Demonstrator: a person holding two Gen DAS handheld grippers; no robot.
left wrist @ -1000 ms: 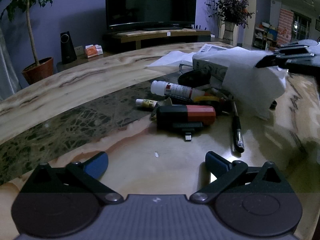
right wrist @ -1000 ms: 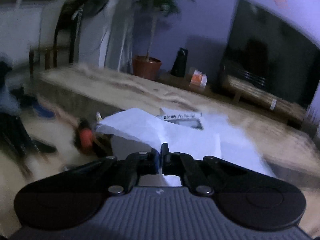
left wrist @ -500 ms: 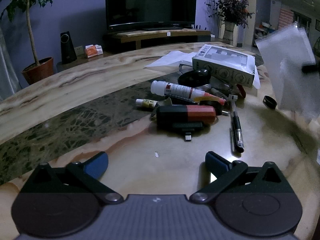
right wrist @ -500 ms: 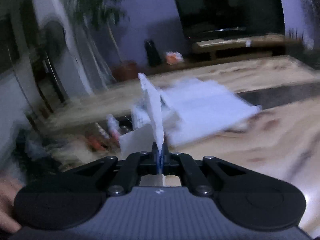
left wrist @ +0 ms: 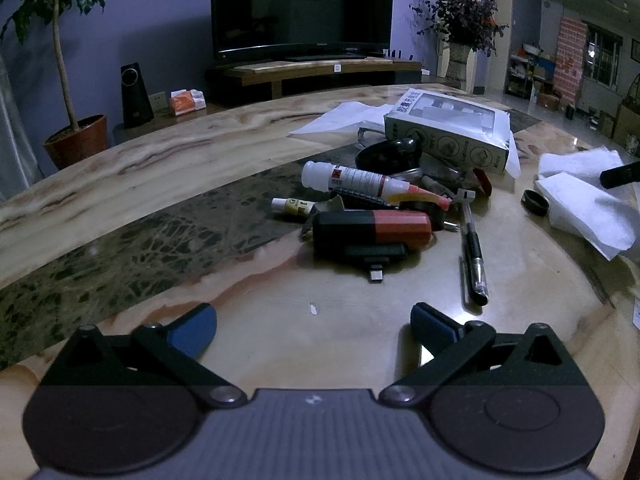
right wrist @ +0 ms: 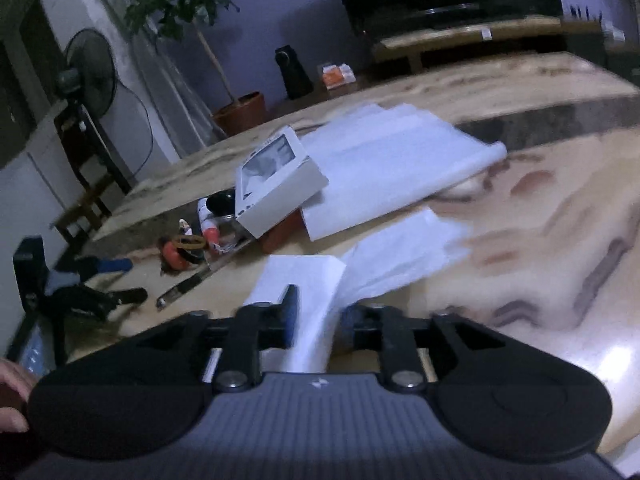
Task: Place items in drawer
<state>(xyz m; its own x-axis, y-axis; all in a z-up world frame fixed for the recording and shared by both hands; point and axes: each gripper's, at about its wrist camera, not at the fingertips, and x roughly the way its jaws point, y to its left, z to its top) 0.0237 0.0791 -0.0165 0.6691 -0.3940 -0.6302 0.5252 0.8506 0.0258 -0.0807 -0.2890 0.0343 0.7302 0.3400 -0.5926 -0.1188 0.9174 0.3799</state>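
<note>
Left wrist view: the left hand-held gripper (left wrist: pixel 313 326) is hovering wide and empty over the bench (left wrist: pixel 168 184), facing the clutter.

Right wrist view: the right hand-held gripper (right wrist: pixel 318 316) has just been opening, its jaws parting around the tissue (right wrist: pixel 320 280), now lying on the bench. It looks light, limp and tearable; pinching a folded edge seems safest.

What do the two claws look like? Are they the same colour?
They match. Each claw, left and right, has a ribbed grey body with a tiny white mark in the middle, two round black discs at its sides, and thin black link bars joined by silver screws. The fingertips carry blue pads. No cables show. A bit of a hand is at the edge; no sleeve shows.
</note>
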